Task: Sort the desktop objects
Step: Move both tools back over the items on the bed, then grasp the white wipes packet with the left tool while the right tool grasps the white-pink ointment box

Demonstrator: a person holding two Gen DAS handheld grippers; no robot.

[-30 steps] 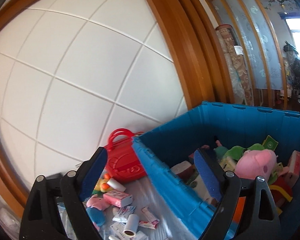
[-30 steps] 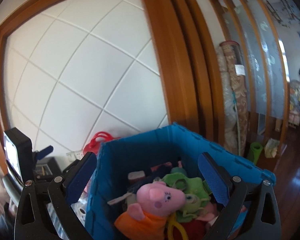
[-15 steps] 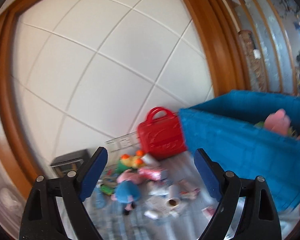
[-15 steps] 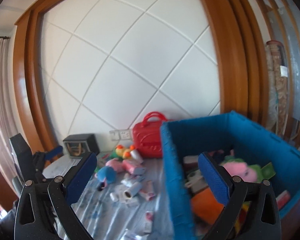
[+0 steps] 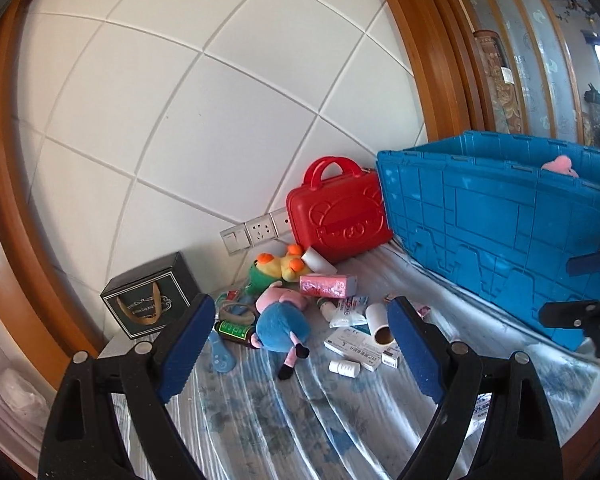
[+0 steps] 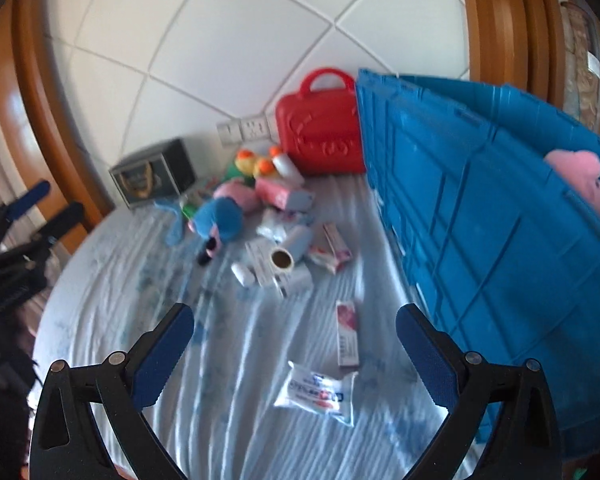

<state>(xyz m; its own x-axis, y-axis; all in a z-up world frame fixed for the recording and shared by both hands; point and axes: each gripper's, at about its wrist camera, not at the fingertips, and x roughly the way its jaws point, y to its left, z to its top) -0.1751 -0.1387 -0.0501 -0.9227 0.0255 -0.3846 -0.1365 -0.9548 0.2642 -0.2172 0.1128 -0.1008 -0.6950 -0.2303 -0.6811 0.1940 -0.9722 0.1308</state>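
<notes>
The blue crate (image 5: 496, 236) stood to the right of both tongs, pushed to the table's far right, probably so sorted toys could be dropped in from the open side; a pink plush (image 6: 580, 176) already showed over its rim. The red toy case (image 5: 340, 216) leaned against the wall ahead of the left tongs (image 5: 300, 348), touching the crate's corner. A black gift box (image 5: 150, 296) sat ahead and to the left; its gold lettering was too small to read. Between the fingers of the left tongs, ahead, lay the unsorted heap: a blue and pink plush pig (image 5: 282, 324), a green and yellow plush (image 5: 276, 268), a pink box (image 5: 326, 285), a paper roll (image 5: 380, 322) and medicine cartons with unreadable print. Just ahead of the right tongs (image 6: 296, 354) lay a white sachet (image 6: 318, 392) with blurred blue and red writing and a pink and white carton (image 6: 347, 334). Both tongs were spread wide and held nothing.
</notes>
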